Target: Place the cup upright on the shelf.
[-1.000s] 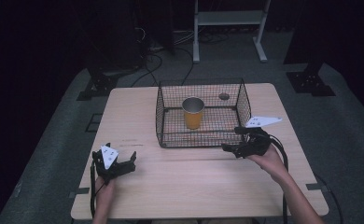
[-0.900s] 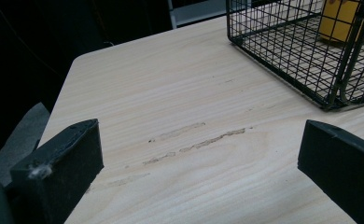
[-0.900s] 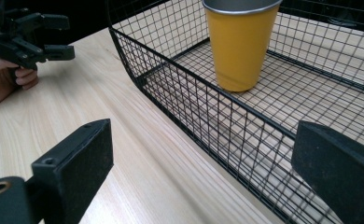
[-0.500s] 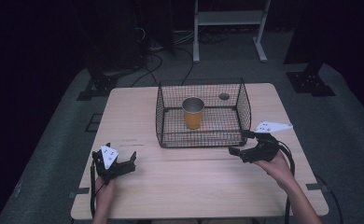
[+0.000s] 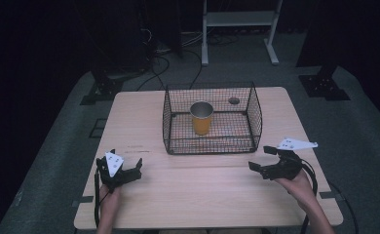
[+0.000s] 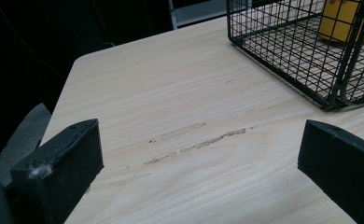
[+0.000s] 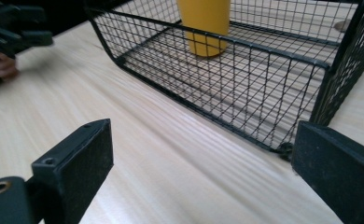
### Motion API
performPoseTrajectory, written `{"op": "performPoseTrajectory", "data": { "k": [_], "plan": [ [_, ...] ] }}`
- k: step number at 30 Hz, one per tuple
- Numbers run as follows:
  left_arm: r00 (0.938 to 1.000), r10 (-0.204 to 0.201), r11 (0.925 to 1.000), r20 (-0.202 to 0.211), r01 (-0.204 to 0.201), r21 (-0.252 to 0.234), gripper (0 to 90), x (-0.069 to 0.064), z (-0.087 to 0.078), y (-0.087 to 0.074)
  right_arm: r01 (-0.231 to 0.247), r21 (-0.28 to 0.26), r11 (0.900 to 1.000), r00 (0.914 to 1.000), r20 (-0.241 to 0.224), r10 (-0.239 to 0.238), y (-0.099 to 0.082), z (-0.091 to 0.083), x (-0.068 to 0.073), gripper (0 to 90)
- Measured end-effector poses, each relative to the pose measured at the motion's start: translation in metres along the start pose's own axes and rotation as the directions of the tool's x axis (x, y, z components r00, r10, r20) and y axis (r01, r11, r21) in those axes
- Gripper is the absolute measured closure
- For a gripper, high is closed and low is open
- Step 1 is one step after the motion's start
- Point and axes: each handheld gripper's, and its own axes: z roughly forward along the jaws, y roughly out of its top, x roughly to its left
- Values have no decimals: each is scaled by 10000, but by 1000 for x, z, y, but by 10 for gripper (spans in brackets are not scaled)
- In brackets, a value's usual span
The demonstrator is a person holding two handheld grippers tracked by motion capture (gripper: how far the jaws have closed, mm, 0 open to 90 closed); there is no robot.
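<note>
Yellow cup upright inside wire basket, well apart from both claws, left claw and right claw spread apart, empty.

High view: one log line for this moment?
left gripper: open, low over table | right gripper: open, empty, near basket | cup: upright in basket

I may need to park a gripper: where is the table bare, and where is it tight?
Bare wood lies between the left gripper and right gripper, in front of the wire basket. More lies left of the basket, toward the table edge. Inside the basket it is tight: the yellow cup stands there.
</note>
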Motion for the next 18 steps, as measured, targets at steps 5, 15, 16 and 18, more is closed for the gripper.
{"op": "performPoseTrajectory", "data": {
  "k": [5, 15, 16, 18],
  "plan": [
    [10000, -38, 10000, -24, 38, 4, 0, 0, 0, 0, 24, -75, 10000, 9999, 131, -23, -9, -5, 3, 49],
    [10000, -40, 10000, -46, 40, -41, 0, 0, -1, 0, -442, -369, 9983, 9983, 377, 456, -27, -15, 3, 56],
    [10000, -48, 10000, -53, 48, -36, 0, 1, -1, 0, -423, -367, 9984, 9978, 486, 441, -29, -17, 3, 56],
    [10000, -76, 10000, -55, 76, -53, 0, 1, -1, 0, -471, -448, 9979, 9976, 490, 493, -32, -20, 4, 56]
  ]
}}
